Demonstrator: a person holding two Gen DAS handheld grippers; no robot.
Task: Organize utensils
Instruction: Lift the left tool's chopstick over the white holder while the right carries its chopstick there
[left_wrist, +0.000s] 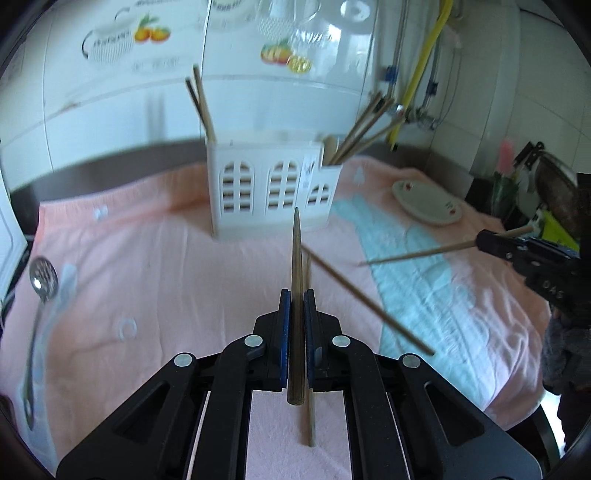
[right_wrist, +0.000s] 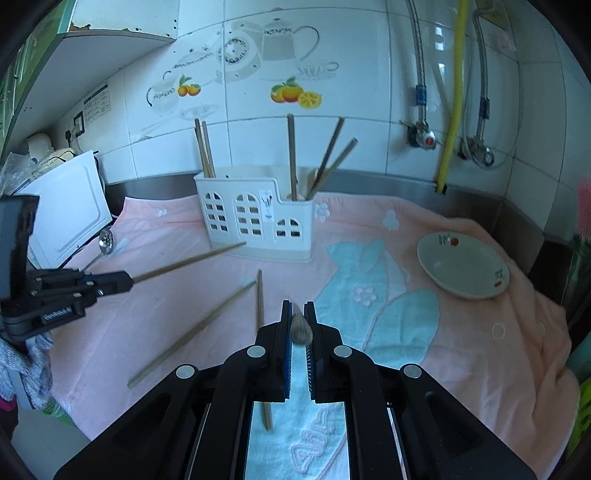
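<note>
A white utensil holder (left_wrist: 271, 188) (right_wrist: 255, 218) with arched cut-outs stands at the back of the pink towel, with several chopsticks upright in it. My left gripper (left_wrist: 297, 295) is shut on a brown chopstick (left_wrist: 296, 295) that points at the holder; it also shows in the right wrist view (right_wrist: 110, 286) with its chopstick (right_wrist: 188, 263). My right gripper (right_wrist: 298, 308) is shut on a chopstick (right_wrist: 301, 326) seen end-on; in the left wrist view (left_wrist: 484, 240) its chopstick (left_wrist: 417, 253) points left. Two loose chopsticks (right_wrist: 192, 334) (right_wrist: 260, 299) lie on the towel.
A slotted metal spoon (left_wrist: 38, 295) (right_wrist: 103, 243) lies at the towel's left edge. A shallow dish (right_wrist: 463, 267) (left_wrist: 426, 203) sits at the right. A white appliance (right_wrist: 62, 210) stands at the left. Tiled wall with pipes and a yellow hose (right_wrist: 454, 99) is behind.
</note>
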